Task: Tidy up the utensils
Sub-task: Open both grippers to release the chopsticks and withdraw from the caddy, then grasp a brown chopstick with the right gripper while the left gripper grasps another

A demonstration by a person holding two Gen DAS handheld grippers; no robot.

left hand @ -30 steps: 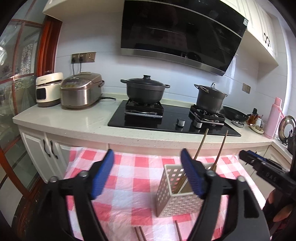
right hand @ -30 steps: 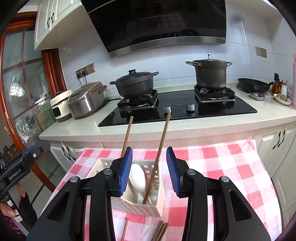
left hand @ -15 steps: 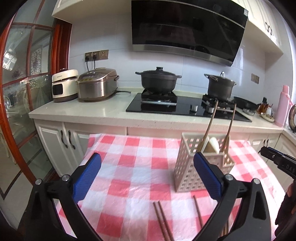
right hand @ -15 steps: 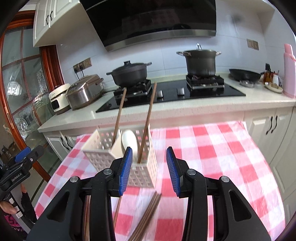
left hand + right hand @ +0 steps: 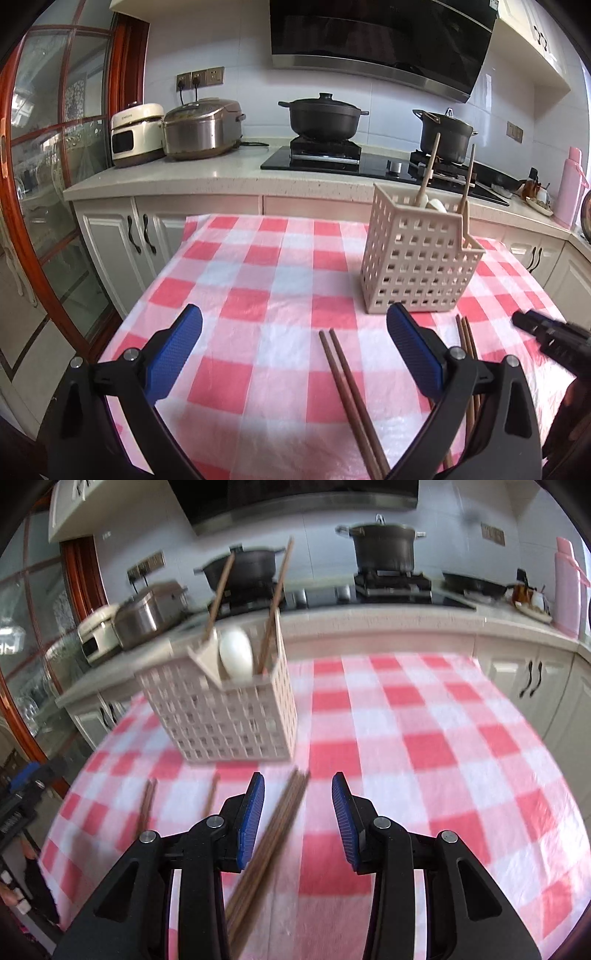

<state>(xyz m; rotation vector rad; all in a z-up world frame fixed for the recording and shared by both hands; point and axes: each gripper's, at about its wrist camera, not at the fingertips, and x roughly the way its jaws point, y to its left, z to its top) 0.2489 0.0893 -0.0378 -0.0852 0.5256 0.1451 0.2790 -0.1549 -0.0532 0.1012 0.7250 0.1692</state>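
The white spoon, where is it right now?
The white spoon stands inside the perforated utensil basket on the checked tablecloth, between two upright chopsticks, left of centre in the right wrist view.

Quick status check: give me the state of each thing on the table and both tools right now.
Left tool: open wide, empty.
Right tool: partly open, nothing gripped.
Utensil basket: upright, holding two chopsticks and a white spoon.
Chopstick pair: flat on cloth, loose.
Chopstick bundle: flat on cloth, between the right tool's fingers, untouched.
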